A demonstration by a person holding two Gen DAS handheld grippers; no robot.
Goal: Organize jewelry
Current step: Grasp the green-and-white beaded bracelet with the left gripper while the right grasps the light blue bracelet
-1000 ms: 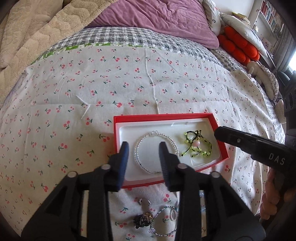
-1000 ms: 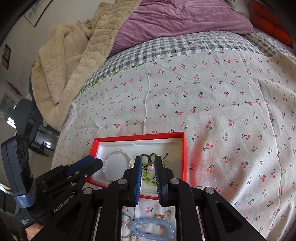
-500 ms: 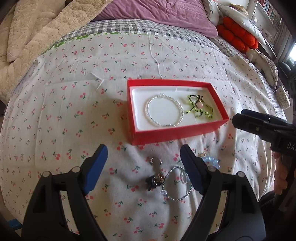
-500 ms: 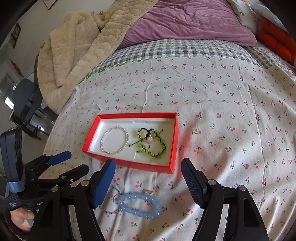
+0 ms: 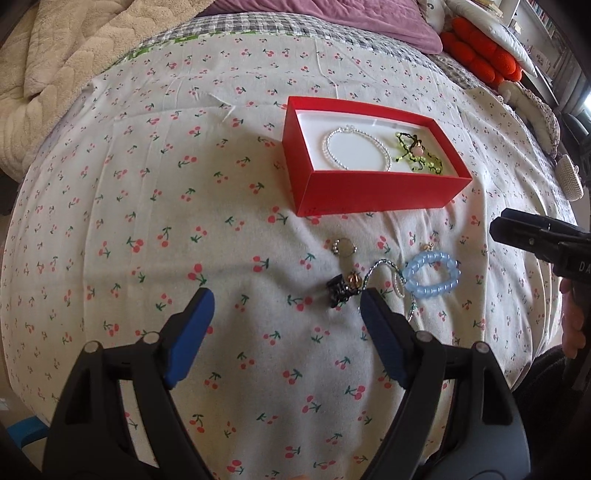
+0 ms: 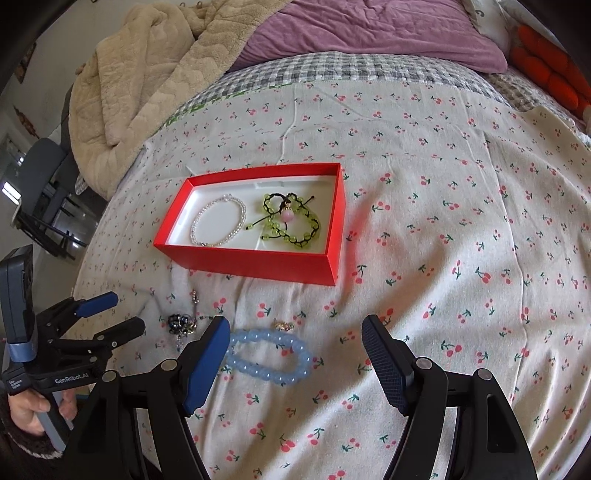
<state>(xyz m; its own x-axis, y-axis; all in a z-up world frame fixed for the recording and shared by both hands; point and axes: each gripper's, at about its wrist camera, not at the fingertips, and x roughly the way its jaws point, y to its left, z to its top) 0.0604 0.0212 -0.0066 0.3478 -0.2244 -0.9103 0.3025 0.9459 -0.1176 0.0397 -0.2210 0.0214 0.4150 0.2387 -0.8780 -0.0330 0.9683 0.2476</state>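
- Blue-padded, my left gripper [image 5: 284,306] hangs over the bedsheet [image 5: 147,206] with its jaws spread wide; they have just been opening, and nothing sits between them but cloth.
- My right gripper [image 6: 295,338] is likewise wide apart, its jaws also having just been opening. I hold nothing with it; the pale blue bead bracelet [image 6: 267,356] lies on the sheet partly between the pads, close to the left pad, and I cannot tell whether it touches.
- From the left wrist view I see that blue bracelet [image 5: 432,275] just beyond my right pad, with a thin beaded loop [image 5: 388,278] beside and overlapping it, a dark charm piece [image 5: 341,290] near the pad tip, and a small ring [image 5: 343,246] a little farther out.
- From the right wrist view, a small gold-toned piece [image 6: 283,325] rests just past the blue bracelet.
- Farther out stands the red box [image 6: 255,264] with its white lining. Inside, a clear bead bracelet [image 6: 218,220] lies on the left and a green bead bracelet with black cord and a pink bead [image 6: 291,221] on the right, apart from each other.
- Beyond the box, I see a beige blanket [image 6: 147,85] and a purple quilt [image 6: 369,33] at the head of the bed.
- A person's hand [image 6: 27,408] grips the left gripper's handle at the right view's lower left edge.
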